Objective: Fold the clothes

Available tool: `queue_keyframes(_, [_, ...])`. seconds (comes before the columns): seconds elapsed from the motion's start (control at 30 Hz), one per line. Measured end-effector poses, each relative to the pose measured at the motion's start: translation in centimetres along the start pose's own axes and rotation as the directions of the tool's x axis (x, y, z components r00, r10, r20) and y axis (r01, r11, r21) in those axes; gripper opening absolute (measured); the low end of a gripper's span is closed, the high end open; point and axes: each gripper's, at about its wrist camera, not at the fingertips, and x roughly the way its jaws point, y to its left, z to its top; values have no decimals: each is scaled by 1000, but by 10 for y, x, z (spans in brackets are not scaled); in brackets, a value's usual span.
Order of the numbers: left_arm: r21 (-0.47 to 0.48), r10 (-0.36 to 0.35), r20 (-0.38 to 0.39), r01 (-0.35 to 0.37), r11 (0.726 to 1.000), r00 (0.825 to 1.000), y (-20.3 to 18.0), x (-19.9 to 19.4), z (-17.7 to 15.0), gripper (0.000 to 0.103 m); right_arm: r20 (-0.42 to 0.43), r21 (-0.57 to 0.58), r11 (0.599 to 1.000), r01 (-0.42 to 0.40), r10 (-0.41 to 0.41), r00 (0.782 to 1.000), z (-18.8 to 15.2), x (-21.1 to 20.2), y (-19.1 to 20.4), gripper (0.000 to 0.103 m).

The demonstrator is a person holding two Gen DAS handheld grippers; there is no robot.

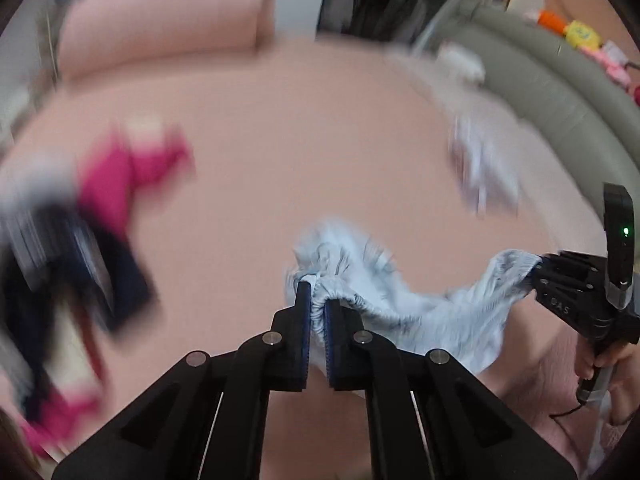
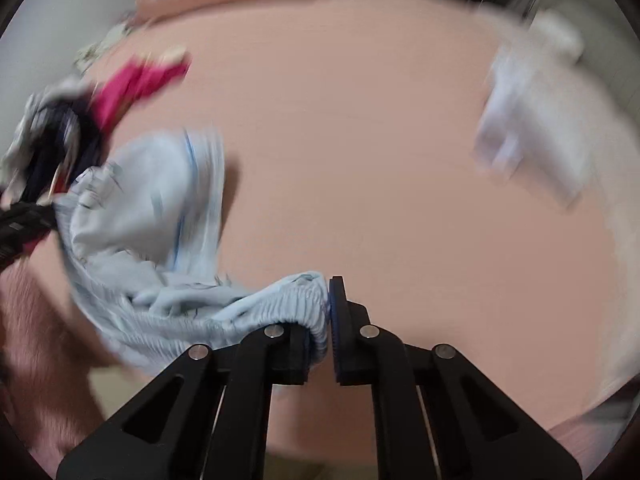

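A light blue garment with an elastic waistband [image 1: 400, 300] hangs between my two grippers above the pink bed [image 1: 280, 140]. My left gripper [image 1: 318, 304] is shut on one end of the waistband. My right gripper [image 2: 324, 320] is shut on the other end; it shows in the left wrist view [image 1: 536, 274] at the right. The garment [image 2: 152, 208] sags to the left in the right wrist view, with my left gripper [image 2: 44, 216] at its far end.
A pile of pink, dark and striped clothes [image 1: 80, 216] lies at the left of the bed. A white folded cloth [image 2: 516, 120] lies at the right. A pink pillow [image 1: 160, 20] is at the back. A grey padded rail [image 1: 540, 80] borders the right side.
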Motion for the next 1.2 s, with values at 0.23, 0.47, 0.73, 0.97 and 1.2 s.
queue_keyframes(0.23, [134, -30, 380, -23, 991, 924, -51, -132, 117, 6, 504, 131, 988, 82, -138, 853, 130, -187, -20, 6])
queue_keyframes(0.47, [90, 19, 199, -38, 995, 980, -47, -75, 21, 6, 469, 165, 981, 99, -167, 867, 72, -175, 2, 6])
queue_keyframes(0.73, [-104, 25, -311, -60, 993, 950, -10, 65, -141, 7, -146, 227, 973, 35, -1, 989, -89, 16, 2, 9])
queue_keyframes(0.97, [-208, -4, -232, -46, 977, 973, -2, 61, -161, 21, -90, 151, 986, 66, -53, 995, -88, -2, 20, 37])
queue_keyframes(1.2, [-184, 5, -156, -34, 982, 988, -14, 64, -151, 10, -90, 19, 996, 84, -82, 993, -89, 11, 54, 23])
